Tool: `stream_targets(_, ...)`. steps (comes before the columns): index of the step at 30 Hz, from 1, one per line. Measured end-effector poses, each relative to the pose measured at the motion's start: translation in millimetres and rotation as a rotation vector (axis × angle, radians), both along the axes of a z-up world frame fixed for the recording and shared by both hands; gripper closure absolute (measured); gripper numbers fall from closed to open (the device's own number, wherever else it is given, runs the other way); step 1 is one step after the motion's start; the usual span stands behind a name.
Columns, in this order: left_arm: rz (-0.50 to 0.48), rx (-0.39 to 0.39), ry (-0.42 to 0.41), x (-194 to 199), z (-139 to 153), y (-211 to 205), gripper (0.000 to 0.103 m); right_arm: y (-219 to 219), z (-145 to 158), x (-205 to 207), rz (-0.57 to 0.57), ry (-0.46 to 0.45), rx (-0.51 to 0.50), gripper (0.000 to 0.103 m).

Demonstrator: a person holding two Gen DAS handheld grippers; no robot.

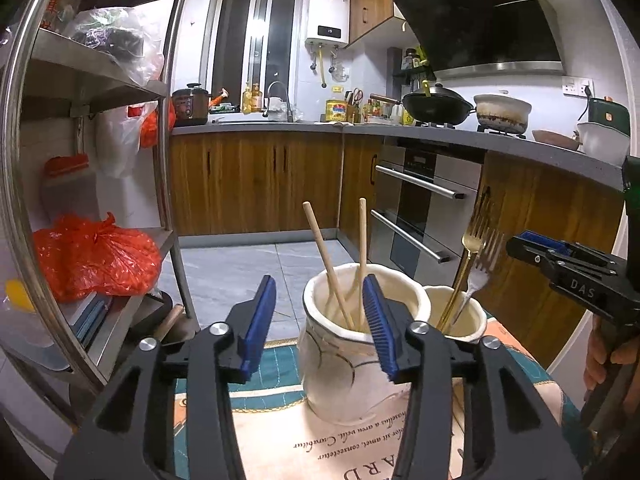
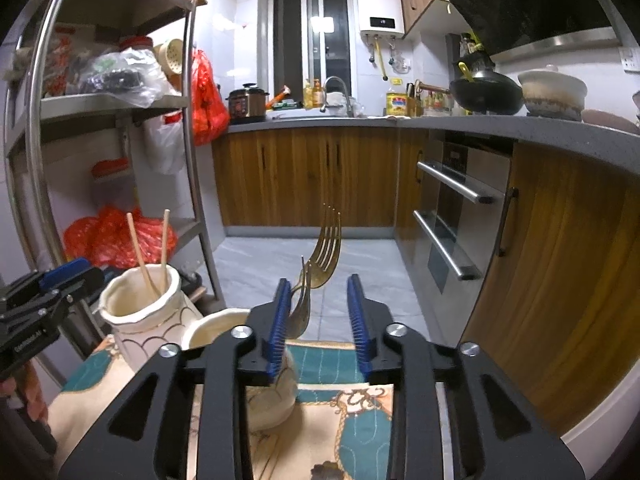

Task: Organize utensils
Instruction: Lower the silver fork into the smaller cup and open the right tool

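- While both grippers are standing over the patterned mat (image 1: 280,420), the sorting step is looking finished: nothing is lying loose on the mat in either view.
- The left gripper (image 1: 320,328) is hanging with its blue pads parted and gripping nothing; the right-hand pad is sitting in front of the tall cream jar (image 1: 344,368), without pressing on it.
- Two wooden chopsticks (image 1: 326,264) are leaning inside that jar, ends up.
- The right gripper (image 2: 318,320) is likewise standing part-open and empty, just above the smaller cream jar (image 2: 224,324), which is touching or just beside the tall one.
- A gold fork (image 2: 326,248) and a silver fork (image 1: 476,284) are standing in the smaller jar, tines up; the gold one is rising between the right gripper's pads, clear of both as far as I can tell.
- My judgement: this is the letting-go stage, and the next move is calling for drawing each gripper straight back and up, so no pad is catching a fork or chopstick and tipping a jar.
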State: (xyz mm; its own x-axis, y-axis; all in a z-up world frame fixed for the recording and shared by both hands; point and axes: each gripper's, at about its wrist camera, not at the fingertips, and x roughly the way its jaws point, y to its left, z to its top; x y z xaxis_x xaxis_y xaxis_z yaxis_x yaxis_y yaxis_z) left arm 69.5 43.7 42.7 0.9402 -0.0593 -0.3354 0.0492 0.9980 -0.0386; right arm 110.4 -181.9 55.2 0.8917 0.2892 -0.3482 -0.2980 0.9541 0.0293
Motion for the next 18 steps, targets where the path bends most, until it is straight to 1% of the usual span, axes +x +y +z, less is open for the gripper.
stream_targets(1, -0.001, 0.001, 0.002, -1.6, 0.4, -0.6, 0.055, -1.8, 0.3, -2.5, 0.002, 0.002, 0.008, 0.06)
stream_targets(3, -0.002, 0.001, 0.006, -5.1, 1.0, -1.8, 0.048, -6.9, 1.0, -8.2, 0.007, 0.003, 0.032, 0.036)
stream_targets(4, 0.0, 0.002, 0.004, -7.0, 1.0, -2.4, 0.043, -9.7, 1.3, -12.7, 0.015, 0.002, 0.048, 0.031)
stream_targets(5, 0.001, 0.008, 0.001, -9.6, 1.5, -3.7, 0.037, -11.9, 2.0, -17.2, 0.022, 0.0, 0.059, 0.023)
stream_targets(6, 0.003, 0.012, -0.001, -11.3, 2.0, -4.6, 0.034, -13.6, 2.7, -21.4, 0.03, -0.006, 0.062, 0.017)
stream_targets(8, 0.009, 0.022, -0.006, -15.7, 2.8, -6.9, 0.021, -15.5, 4.0, -28.5, 0.04, -0.016, 0.061, 0.009)
stream_targets(9, 0.011, 0.021, -0.009, -17.8, 2.9, -7.5, 0.018, -16.1, 4.6, -34.5, 0.046, -0.027, 0.061, 0.007)
stream_targets(11, 0.028, 0.015, -0.019, -21.6, 4.5, -7.8, 0.005, -17.2, 6.5, -39.5, 0.05, -0.034, 0.059, 0.005)
stream_targets(14, 0.05, 0.004, -0.034, -28.0, 6.3, -6.9, 0.006, -18.3, 8.1, -48.7, 0.045, -0.047, 0.051, 0.005)
stream_targets(18, 0.053, 0.003, -0.03, -33.9, 8.5, -5.1, 0.005, -23.2, 9.6, -56.7, 0.04, -0.052, 0.044, 0.005)
